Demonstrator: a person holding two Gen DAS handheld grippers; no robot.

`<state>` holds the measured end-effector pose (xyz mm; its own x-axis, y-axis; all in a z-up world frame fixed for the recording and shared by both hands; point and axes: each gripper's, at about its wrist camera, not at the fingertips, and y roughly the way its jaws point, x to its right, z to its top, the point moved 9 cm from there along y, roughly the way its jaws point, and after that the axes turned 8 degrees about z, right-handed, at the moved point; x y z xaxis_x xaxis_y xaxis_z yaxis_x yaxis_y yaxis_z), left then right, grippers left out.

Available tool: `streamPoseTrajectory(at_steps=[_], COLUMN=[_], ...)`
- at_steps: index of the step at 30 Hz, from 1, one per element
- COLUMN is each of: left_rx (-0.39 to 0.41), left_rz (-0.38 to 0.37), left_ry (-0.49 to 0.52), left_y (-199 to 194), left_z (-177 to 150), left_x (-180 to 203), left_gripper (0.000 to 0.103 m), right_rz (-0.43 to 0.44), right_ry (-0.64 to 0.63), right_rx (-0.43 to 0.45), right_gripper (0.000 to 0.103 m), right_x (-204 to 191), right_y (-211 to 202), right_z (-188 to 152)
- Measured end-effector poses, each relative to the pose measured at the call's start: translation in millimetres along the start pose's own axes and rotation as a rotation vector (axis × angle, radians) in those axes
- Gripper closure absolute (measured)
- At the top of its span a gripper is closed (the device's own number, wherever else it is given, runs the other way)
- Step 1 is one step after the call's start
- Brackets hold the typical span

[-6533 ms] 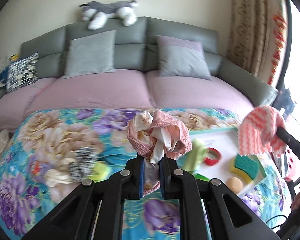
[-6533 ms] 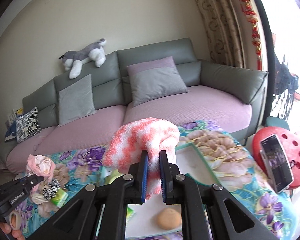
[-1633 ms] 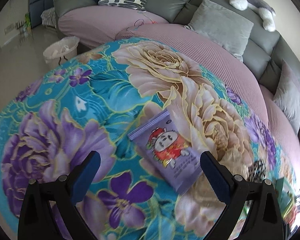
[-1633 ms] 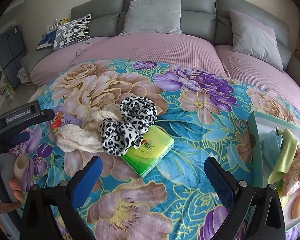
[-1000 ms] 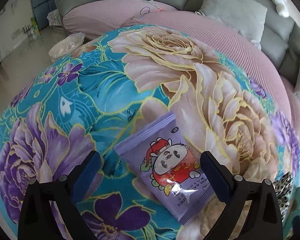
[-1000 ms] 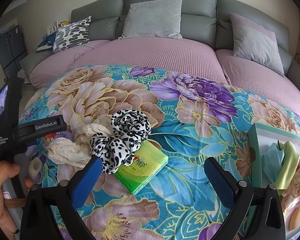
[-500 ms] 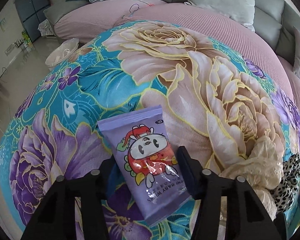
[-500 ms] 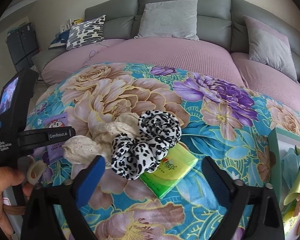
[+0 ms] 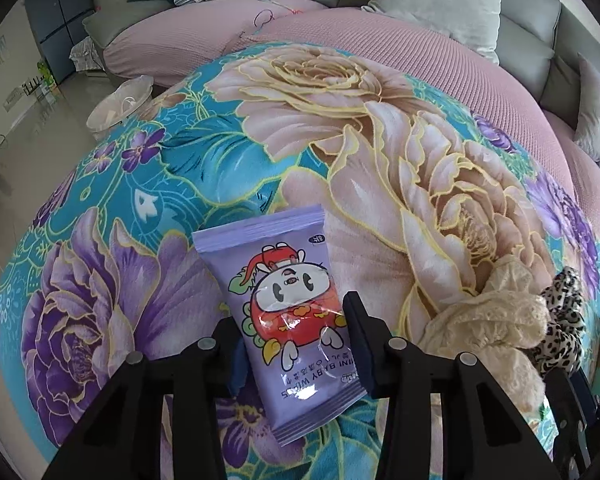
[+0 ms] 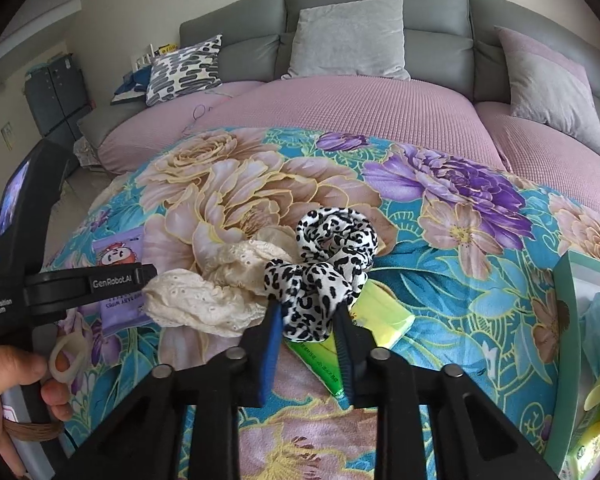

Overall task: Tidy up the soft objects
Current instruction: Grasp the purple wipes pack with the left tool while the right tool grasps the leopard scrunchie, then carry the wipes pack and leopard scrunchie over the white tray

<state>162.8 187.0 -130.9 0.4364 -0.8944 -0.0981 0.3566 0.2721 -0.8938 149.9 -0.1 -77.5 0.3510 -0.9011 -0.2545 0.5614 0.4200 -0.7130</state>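
A purple baby-wipes packet (image 9: 288, 312) with a cartoon face lies on the floral blanket (image 9: 340, 128). My left gripper (image 9: 290, 330) straddles its lower half, fingers closed in against both sides. A black-and-white leopard-print scrunchie cloth (image 10: 320, 264) lies on the blanket in the right wrist view, beside a cream lace cloth (image 10: 212, 292). My right gripper (image 10: 306, 320) has its fingers closed on the leopard cloth's near end. The lace cloth (image 9: 492, 320) and leopard cloth (image 9: 560, 320) also show at the right of the left wrist view.
A green tissue packet (image 10: 360, 332) lies under the leopard cloth. A mint-green tray (image 10: 568, 320) holding cloths stands at the right edge. A grey sofa (image 10: 380, 40) with pink cushions and pillows lies behind. A white bin (image 9: 120, 100) stands on the floor at left.
Both grippers went from wide open to closed in: the left around the wipes packet, the right around the leopard cloth. Both also moved nearer their objects.
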Motion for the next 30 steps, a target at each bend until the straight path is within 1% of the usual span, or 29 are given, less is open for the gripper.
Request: streamPoseTrajectory(at_steps=[1,7,17,23,26,30], left_rx=[0.004,0.06,0.183,0.256,0.288,0.324], left_rz=[-0.004,-0.012,-0.019,-0.036,-0.059,-0.096], left_ry=[-0.002,-0.01,-0.017,0.01,0.031,0.081], left_y=[-3.2,-26.2,-76.9,-109.1,-126.2,-147.7], left_z=[-0.6,5.7,15.5,17.4,15.9,9.6], left_x=[-0.5,-4.9,-8.9,3.6,17.3,44.6], left_gripper=[0.059,0.059,0.059,0.059,0.059,0.059], right_rz=[0.003,0.016,0.001,-0.036,-0.059,-0.103], right_ry=[0.002,0.009,0.009,0.036,0.059,0.089], right_rx=[0.007,0.035,0.127,0.171,0.199,0.237], right_gripper=[0.085,0.09,0.09,0.09,0.09,0.09], right_x=[0.0,0.6,7.7,27.8,43.6,68.2], right_y=[-2.5,-19.2,-69.2,-104.8,-125.5,-154.1], right_z=[1.1,6.5,19.7,18.4,16.8,14.3])
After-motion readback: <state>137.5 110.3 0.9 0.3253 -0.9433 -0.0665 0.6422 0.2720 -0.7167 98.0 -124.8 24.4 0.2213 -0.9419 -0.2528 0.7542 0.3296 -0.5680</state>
